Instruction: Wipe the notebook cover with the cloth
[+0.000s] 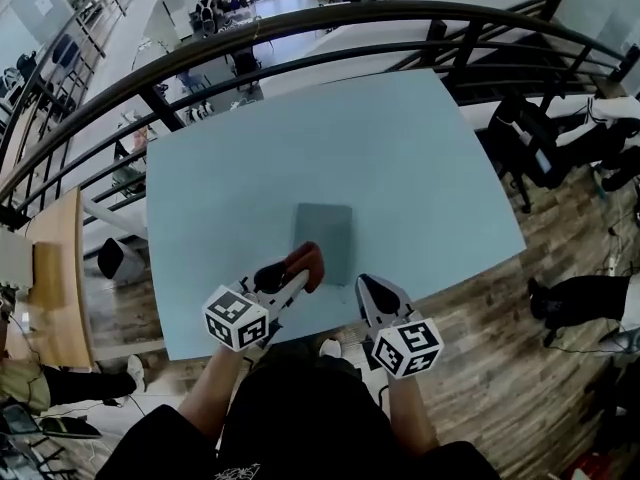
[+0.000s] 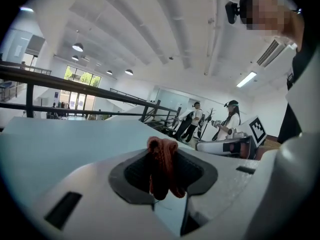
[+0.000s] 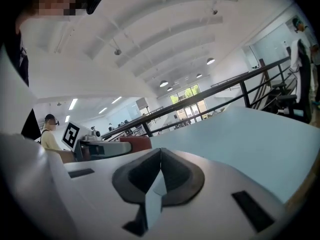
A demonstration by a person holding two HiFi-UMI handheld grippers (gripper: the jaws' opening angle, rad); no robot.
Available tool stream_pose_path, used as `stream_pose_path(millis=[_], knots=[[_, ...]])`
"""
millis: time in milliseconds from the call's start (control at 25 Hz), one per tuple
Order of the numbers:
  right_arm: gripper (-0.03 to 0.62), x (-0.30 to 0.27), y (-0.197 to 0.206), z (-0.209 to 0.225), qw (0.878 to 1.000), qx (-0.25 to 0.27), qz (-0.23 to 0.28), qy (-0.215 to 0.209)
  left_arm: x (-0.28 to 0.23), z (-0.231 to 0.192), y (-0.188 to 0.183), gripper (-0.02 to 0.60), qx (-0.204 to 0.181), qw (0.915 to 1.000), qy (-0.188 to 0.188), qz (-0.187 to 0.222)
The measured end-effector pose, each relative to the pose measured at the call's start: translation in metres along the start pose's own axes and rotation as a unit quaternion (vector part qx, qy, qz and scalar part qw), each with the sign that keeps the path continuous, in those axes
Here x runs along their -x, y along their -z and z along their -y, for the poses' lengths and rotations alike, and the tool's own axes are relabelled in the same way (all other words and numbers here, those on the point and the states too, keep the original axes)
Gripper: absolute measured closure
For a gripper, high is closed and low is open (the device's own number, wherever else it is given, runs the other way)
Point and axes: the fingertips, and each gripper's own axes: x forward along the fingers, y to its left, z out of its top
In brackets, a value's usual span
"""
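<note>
The cloth (image 2: 162, 166) looks coarse-knit; the notebook cover (image 1: 324, 241) and table (image 1: 400, 148) smooth, matt.

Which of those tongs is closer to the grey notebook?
Left. The left tongs hold the red cloth at the notebook's near left edge; the right tongs sit shut off its near right corner.

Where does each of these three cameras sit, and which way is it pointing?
Head view: on the person's head, facing steeply down onto the table and notebook; forearms, left gripper, right gripper show.
Left gripper view: on the left gripper, facing low across the table along jaws shut on the cloth; the person's torso at right.
Right gripper view: on the right gripper, facing likewise along shut, empty jaws; torso at left.
Shared: each gripper view catches the other gripper.
</note>
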Motion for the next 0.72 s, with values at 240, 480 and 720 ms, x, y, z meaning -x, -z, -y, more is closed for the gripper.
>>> stream_pose_path(millis=[240,480,720], knots=[[0.586,-0.032,0.036,0.013,0.998,-0.023,-0.054,0.002,-0.035,-0.013,0.037,0.456,0.034,0.9973,0.039,-0.052],[0.586,-0.050,0.059,0.030,0.995,-0.043,-0.087,0.015,-0.056,-0.032,0.071,0.456,0.118,0.9878,0.067,-0.075],[0.586,-0.063,0.082,0.048,0.992,-0.057,-0.109,0.034,-0.076,-0.048,0.099,0.456,0.160,0.9777,0.085,-0.106]])
